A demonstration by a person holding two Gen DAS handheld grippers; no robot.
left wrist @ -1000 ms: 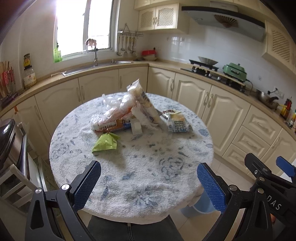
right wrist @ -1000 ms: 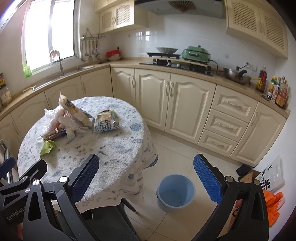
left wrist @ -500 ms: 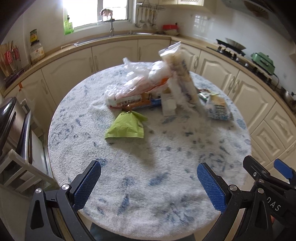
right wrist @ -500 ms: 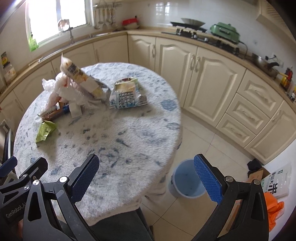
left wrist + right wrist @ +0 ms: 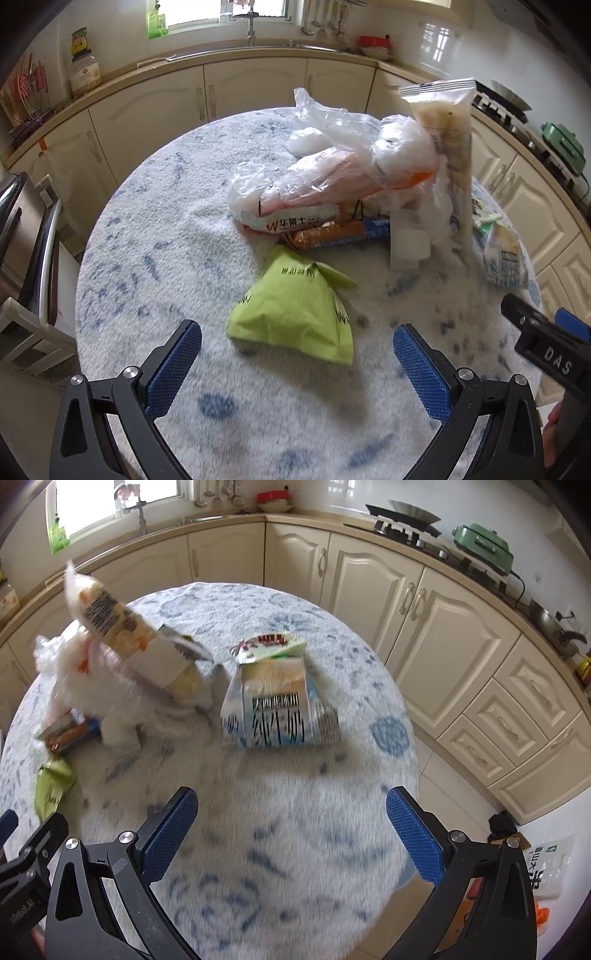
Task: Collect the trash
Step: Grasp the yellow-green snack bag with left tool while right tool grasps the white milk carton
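Moved: both grippers have closed in over the round blue-patterned worktop (image 5: 155, 236) since a second ago.
Left gripper (image 5: 297, 350): jaws spread, empty, the crumpled lime-green plastic wrapper (image 5: 295, 314) between them.
Right gripper (image 5: 290, 821): jaws spread, empty, facing the blue-and-white milk pouch (image 5: 279, 709).
Hard to make out: pouch print blurred.

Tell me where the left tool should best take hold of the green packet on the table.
Probably at the green packet's wide, puffed lower body, coming straight forward and down with the left tool, whose open jaws already straddle it. The folded, narrow top points away toward the plastic bag pile, giving less to pinch.
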